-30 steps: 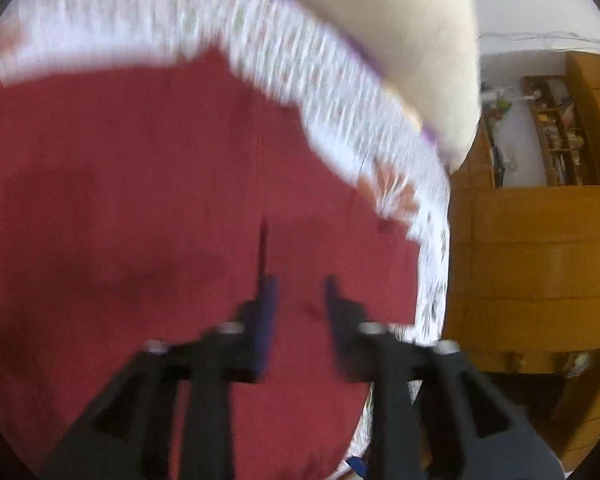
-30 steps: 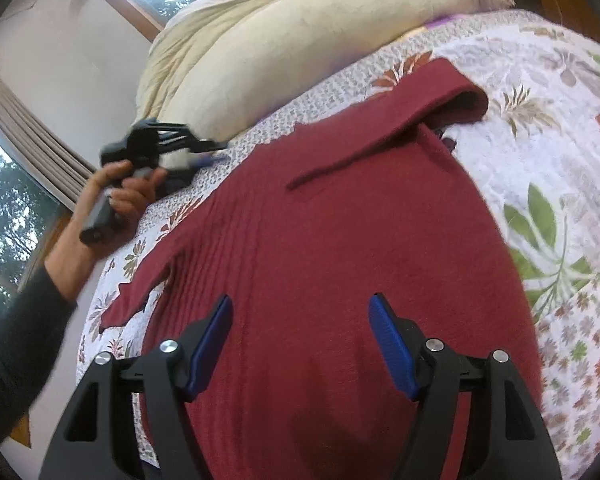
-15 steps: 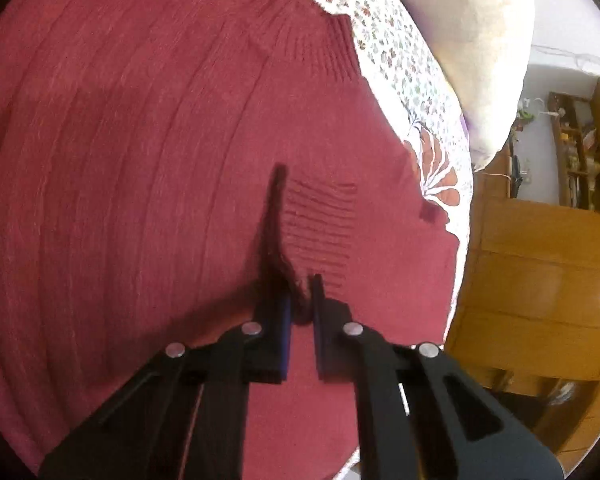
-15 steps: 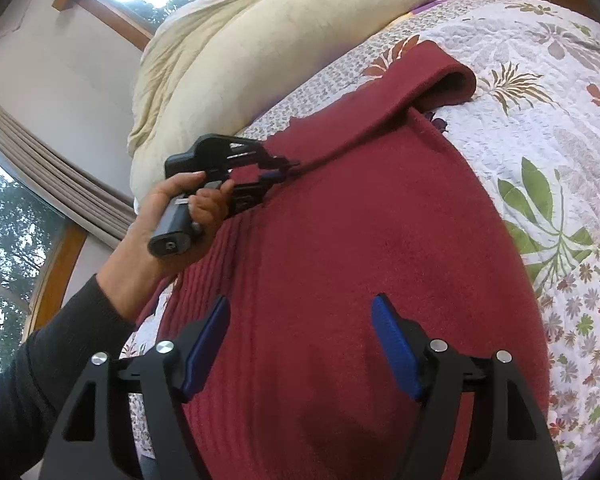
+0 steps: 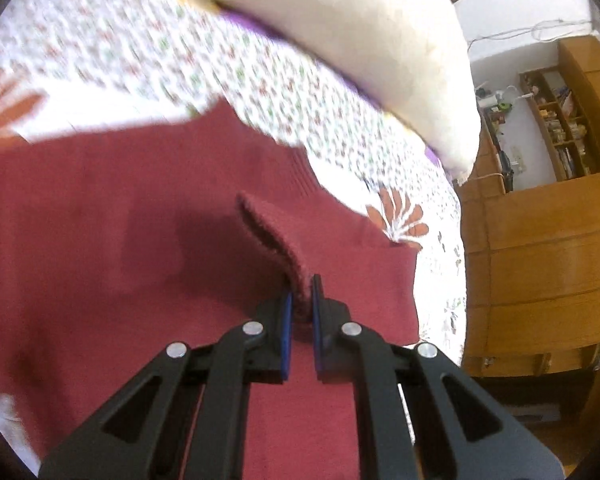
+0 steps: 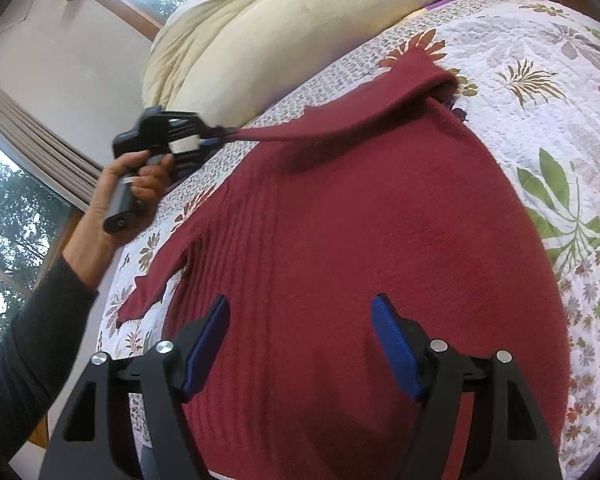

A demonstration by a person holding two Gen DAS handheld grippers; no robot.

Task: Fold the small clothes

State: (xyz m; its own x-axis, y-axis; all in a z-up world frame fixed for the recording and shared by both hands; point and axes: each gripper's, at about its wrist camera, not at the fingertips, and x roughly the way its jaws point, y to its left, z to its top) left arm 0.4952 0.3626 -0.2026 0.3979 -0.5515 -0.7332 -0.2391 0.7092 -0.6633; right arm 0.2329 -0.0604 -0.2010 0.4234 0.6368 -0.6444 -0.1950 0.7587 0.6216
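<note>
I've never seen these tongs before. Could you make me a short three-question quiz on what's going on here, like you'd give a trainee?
1. True or false: the left tongs are shut on an edge of the red sweater.
2. The right tongs are: A) open above the sweater, B) clamped on the cream pillow, C) out of view.
3. Fill in: the sweater lies on a white quilt printed with ____.

Key: 1 true; 2 A; 3 flowers and leaves.

Black fingers (image 6: 204, 356), blue-padded; dark sleeve (image 6: 28, 344)
</note>
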